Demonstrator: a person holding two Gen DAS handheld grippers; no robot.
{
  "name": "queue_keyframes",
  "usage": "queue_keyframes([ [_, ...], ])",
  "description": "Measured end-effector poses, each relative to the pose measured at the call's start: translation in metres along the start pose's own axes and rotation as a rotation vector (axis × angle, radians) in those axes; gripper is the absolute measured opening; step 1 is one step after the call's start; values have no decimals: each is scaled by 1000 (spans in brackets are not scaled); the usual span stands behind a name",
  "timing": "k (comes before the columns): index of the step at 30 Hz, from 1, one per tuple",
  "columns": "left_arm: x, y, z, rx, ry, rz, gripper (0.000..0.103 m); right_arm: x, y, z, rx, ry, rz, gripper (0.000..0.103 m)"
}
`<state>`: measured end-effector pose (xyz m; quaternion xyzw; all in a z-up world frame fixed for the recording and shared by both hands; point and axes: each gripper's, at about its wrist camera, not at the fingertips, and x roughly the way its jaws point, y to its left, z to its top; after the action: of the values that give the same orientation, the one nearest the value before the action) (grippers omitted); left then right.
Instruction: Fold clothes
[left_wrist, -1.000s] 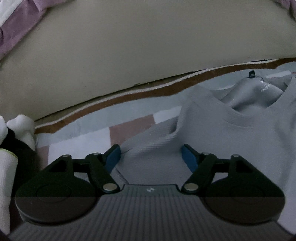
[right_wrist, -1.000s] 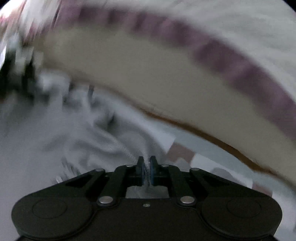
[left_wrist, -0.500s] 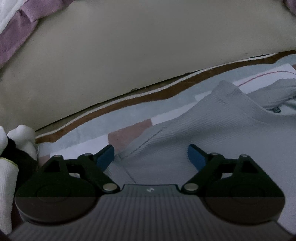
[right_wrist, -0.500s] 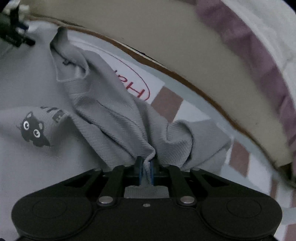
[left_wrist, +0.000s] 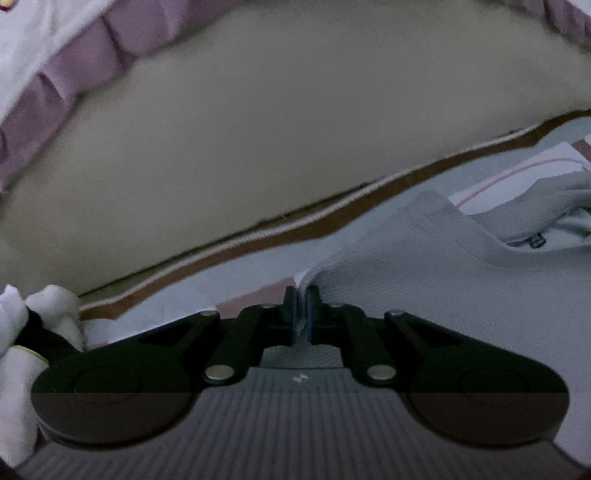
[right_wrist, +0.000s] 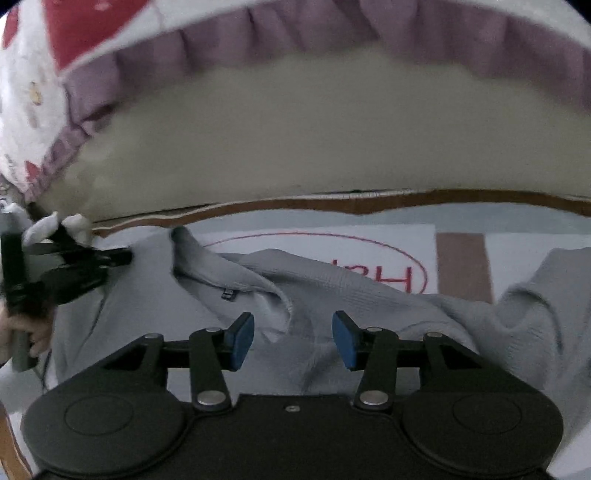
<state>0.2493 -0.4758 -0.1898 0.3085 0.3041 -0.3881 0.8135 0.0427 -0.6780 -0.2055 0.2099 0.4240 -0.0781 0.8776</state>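
Lying crumpled across a patchwork mat (right_wrist: 517, 221), a grey ribbed sweatshirt (right_wrist: 369, 295) is seen from both wrist cameras. An edge of the sweatshirt (left_wrist: 424, 266) is pinched between the blue pads of the left gripper (left_wrist: 302, 310), whose jaws are pressed together on the fabric. In the right wrist view, the left gripper (right_wrist: 122, 256) is seen at the garment's far left edge, gripped by a person's hand (right_wrist: 22, 328). The right gripper (right_wrist: 293, 339) is held with its jaws spread wide, its blue pads (right_wrist: 240, 341) set on either side of a raised fold near the neckline; no cloth is clasped by them. A small dark neck label (right_wrist: 229, 294) is visible just beyond. Part of a red oval print (right_wrist: 406, 254) on the mat is covered by the sweatshirt. Behind the mat, a beige mattress side (right_wrist: 314, 140) is topped by a purple ruffled bedsheet (right_wrist: 258, 40).
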Motion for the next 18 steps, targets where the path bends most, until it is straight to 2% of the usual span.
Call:
queue_keyframes([
  [3, -6, 7, -3, -11, -14, 2, 5, 17, 5, -4, 14, 32, -34, 51],
  [4, -7, 8, -4, -16, -15, -1, 5, 20, 9, -8, -7, 37, -54, 45],
  [5, -9, 9, -5, -22, -16, -4, 5, 20, 13, -10, -27, 34, -76, 29],
  [7, -10, 11, -5, -31, -18, -7, 5, 14, 22, -8, -70, -1, -125, 4],
  [10, -10, 13, -2, -50, -14, -5, 5, 3, 34, -2, -129, -60, -195, 4],
  [13, -10, 16, 1, -70, -12, -5, 5, -7, 34, 17, -70, -160, -223, 4],
  [16, -4, 18, 5, -80, -15, 10, 5, 4, 31, 44, 17, -191, -252, 4],
  [18, 6, 16, 8, -93, -8, 37, 5, 11, 37, 56, -33, -210, -286, 4],
])
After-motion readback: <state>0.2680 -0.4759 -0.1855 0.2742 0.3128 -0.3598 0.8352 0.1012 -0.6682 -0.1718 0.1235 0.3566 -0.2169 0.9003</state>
